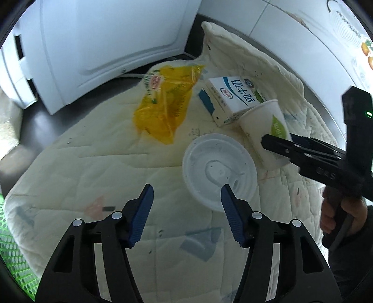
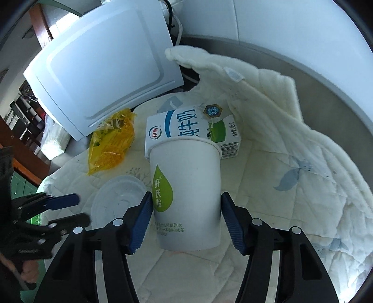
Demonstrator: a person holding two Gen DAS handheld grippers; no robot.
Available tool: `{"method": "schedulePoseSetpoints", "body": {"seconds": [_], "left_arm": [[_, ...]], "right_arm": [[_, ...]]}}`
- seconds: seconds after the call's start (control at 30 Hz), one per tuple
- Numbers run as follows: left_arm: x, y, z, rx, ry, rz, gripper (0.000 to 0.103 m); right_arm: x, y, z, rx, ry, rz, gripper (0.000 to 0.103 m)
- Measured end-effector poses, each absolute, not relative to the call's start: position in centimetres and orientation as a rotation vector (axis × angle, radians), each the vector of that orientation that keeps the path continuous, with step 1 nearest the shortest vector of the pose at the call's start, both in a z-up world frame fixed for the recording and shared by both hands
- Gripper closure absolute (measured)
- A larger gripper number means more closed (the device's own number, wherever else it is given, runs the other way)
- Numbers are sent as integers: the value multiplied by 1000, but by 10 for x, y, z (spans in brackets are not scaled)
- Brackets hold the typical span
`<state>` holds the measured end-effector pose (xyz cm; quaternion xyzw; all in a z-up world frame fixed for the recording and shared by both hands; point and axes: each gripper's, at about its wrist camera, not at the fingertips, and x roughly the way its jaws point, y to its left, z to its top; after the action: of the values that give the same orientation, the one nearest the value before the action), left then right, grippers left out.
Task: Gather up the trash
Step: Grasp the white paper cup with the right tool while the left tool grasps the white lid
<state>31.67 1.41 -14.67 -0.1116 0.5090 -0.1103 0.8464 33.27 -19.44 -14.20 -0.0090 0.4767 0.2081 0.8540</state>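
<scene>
Cup (image 2: 185, 186) before carton (image 2: 191, 130); lid (image 2: 119, 198) left, on quilt (image 2: 291, 186).

A cream quilted cloth (image 1: 98, 163) with faded blue leaf prints covers most of the dark grey counter (image 1: 30, 123); its far edge is bunched up in a thick fold (image 2: 268, 93) at about 1 o'clock. A white box-shaped appliance (image 2: 102, 77) stands on the counter at 11 o'clock, with a black cable (image 2: 171, 14) behind it. A green perforated mat (image 1: 11, 242) shows at 8 o'clock. White wall tiles (image 2: 279, 25) rise at 12 o'clock.
</scene>
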Motion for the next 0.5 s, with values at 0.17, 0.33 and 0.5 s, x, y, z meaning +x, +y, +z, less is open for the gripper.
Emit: {"method": "schedulePoseSetpoints", "body": {"seconds": [0.17, 0.33, 0.5], "left_arm": [[329, 4, -160, -248, 1097, -250, 56], [339, 0, -170, -289, 1112, -258, 69], [342, 3, -172, -311, 1102, -252, 84]], "right_arm": [[325, -205, -134, -14, 977, 437, 46], [316, -213, -128, -26, 956, 428, 46], [308, -216, -126, -21, 951, 432, 46]]}}
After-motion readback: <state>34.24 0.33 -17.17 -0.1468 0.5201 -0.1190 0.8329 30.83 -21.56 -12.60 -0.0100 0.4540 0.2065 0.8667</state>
